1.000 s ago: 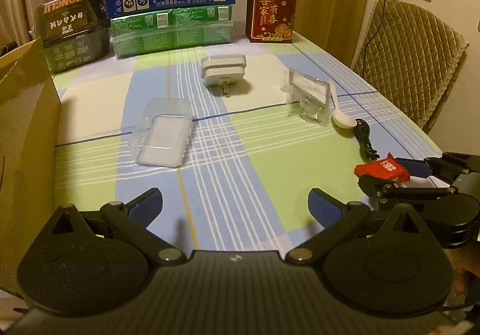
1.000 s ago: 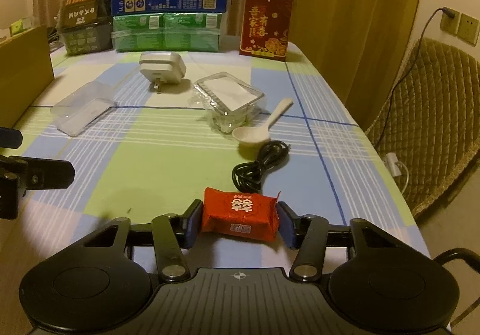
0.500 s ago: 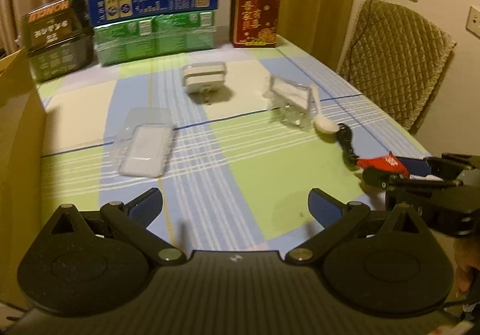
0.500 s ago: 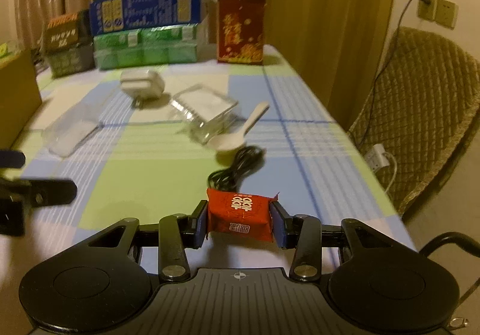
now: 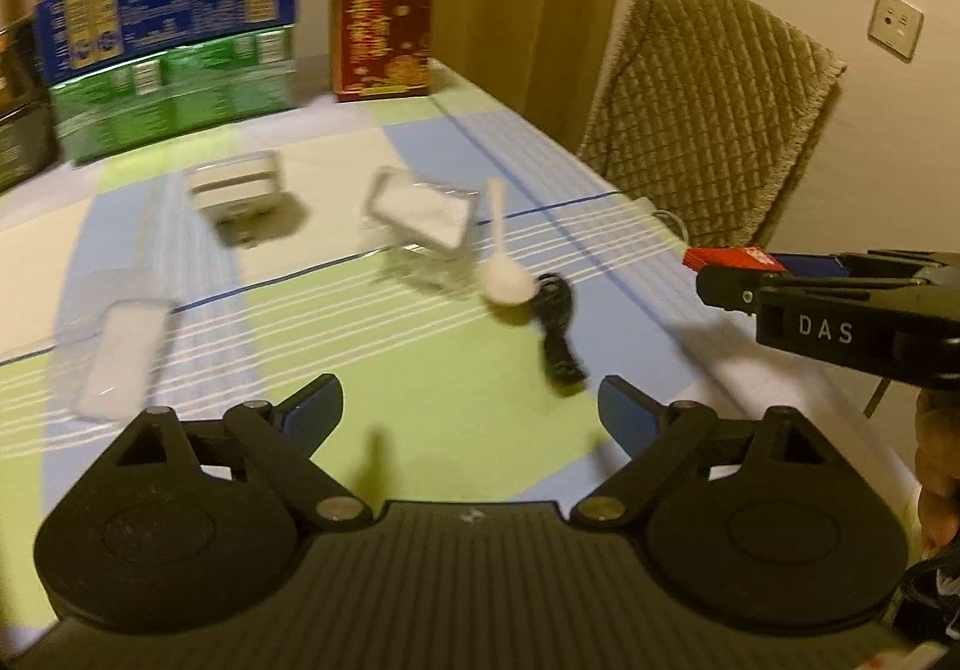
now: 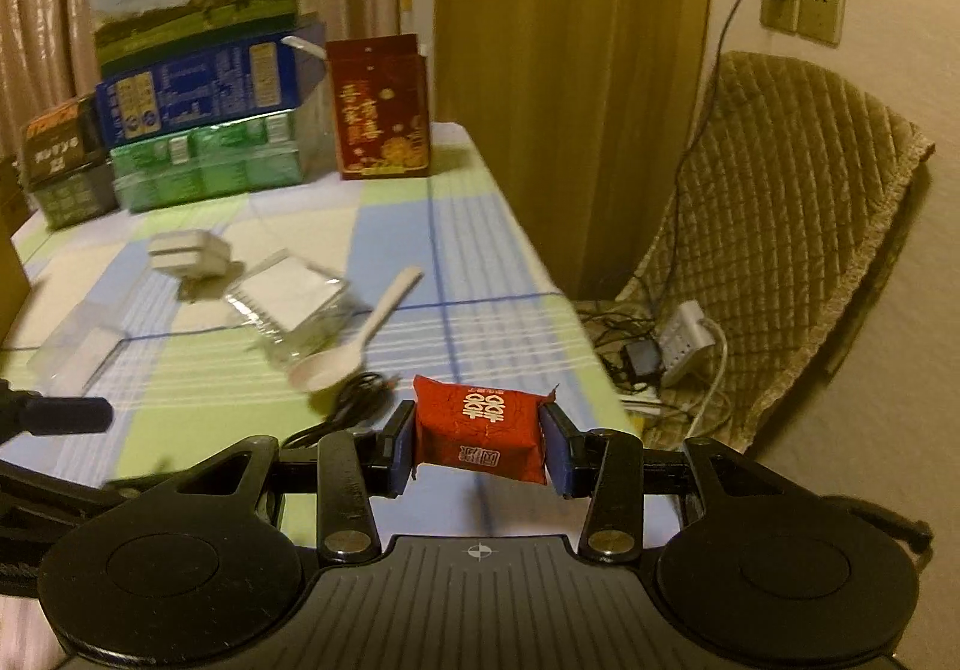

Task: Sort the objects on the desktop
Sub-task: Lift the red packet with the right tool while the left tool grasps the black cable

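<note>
Looking across the frame, we are seeing a table under a smooth checked cloth of green, blue and cream filling the left and centre, with a quilted chair at the right. Glossy cartons are standing stacked at the upper left. Our right gripper is clamping a red packet at lower centre, raised over the table's near right edge; the blue pads are pressing its two short ends, so its long axis is running left to right across the frame, its crinkled foil face tilting up toward us. Our left gripper is gaping wide and holding nothing. Mid-table we are noting clear hard plastic boxes, a white glossy spoon with its handle pointing upper right, and a coiled black cable.
</note>
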Motion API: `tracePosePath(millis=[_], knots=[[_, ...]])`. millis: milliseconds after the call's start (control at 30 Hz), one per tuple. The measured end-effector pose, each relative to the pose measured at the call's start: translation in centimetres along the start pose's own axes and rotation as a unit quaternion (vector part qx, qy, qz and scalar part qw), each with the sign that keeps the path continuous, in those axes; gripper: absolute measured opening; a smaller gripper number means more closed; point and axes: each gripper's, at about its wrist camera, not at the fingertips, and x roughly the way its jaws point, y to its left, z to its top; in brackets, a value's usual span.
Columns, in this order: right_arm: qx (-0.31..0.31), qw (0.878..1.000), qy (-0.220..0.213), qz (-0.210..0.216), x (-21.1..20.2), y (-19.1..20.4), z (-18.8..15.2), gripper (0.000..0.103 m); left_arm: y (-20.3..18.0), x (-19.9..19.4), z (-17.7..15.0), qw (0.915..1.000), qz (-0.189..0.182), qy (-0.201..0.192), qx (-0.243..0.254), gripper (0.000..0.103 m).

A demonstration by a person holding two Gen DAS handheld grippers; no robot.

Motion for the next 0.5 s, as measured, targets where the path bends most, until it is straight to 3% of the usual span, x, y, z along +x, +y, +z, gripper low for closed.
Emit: tracePosePath(millis=[500], knots=[[0.033,0.999,0.013,-0.002,1.6,-2.5,0.1,0.040,-2.5,6.3,1.5,0.9986,-0.033,0.031,0.028,0.039]])
